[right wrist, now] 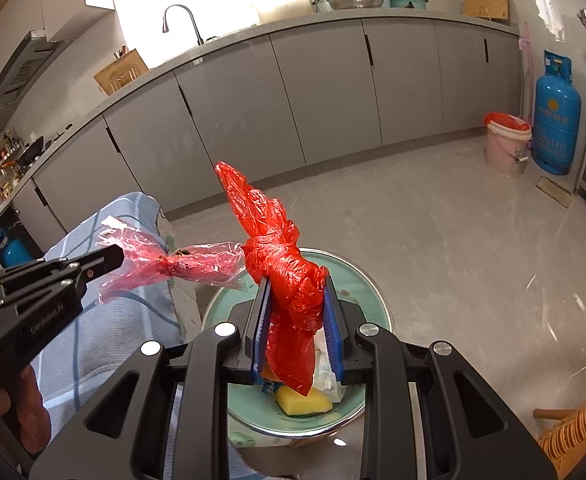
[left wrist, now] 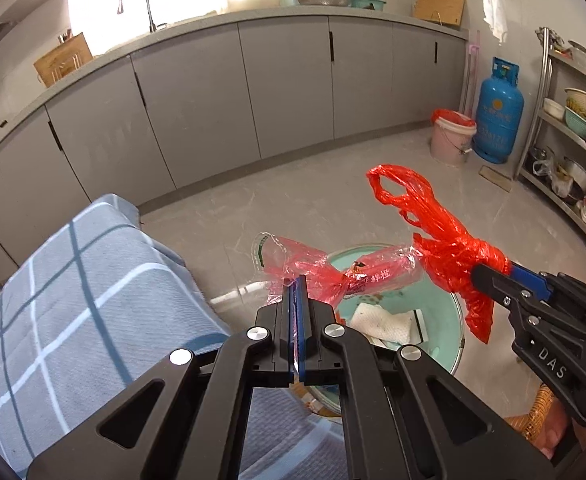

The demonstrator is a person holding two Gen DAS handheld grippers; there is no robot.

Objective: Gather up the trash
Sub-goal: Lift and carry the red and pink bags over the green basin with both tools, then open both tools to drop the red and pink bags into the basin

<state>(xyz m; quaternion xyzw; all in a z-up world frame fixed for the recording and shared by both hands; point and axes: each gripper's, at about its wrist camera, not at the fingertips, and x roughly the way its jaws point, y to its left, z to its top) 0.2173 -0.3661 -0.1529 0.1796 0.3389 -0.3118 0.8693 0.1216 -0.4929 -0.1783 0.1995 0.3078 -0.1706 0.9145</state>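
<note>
nearest, the left gripper [left wrist: 296, 280] is seen with its jaws pressed together on the edge of a clear pinkish plastic bag [left wrist: 333, 270], which is stretched sideways toward a knotted red plastic bag [left wrist: 449, 248]. that red bag is clamped between the blue pads of the right gripper [right wrist: 296, 280], its jaws parted only by the bunched film, with the knot just past the fingertips and a twisted tail standing up above it. both bags are held in the air over a round pale green bin [right wrist: 367, 292], in which a yellow sponge [right wrist: 303, 402], a white paper towel [left wrist: 381, 322] and some wrappers are seen. a grey-blue checked cloth [left wrist: 73, 300] is draped over something just left of the bin, and a woven wicker chair [right wrist: 577, 432] is caught at the right edge. beyond, a pale grey tiled floor [right wrist: 433, 240] is spread out, scuffed and streaked with light. farther off, by the wall, a pink bucket [left wrist: 451, 140] lined with red plastic is set beside a blue gas cylinder [left wrist: 499, 116], with a steel shelf rack [left wrist: 565, 128] of bowls and pots to their right. at the back, a long run of grey cabinets [left wrist: 285, 84] is topped by a counter [left wrist: 253, 14] on which a tap [left wrist: 137, 6], cutting boards and stacked basins are kept, under a bright window.
</note>
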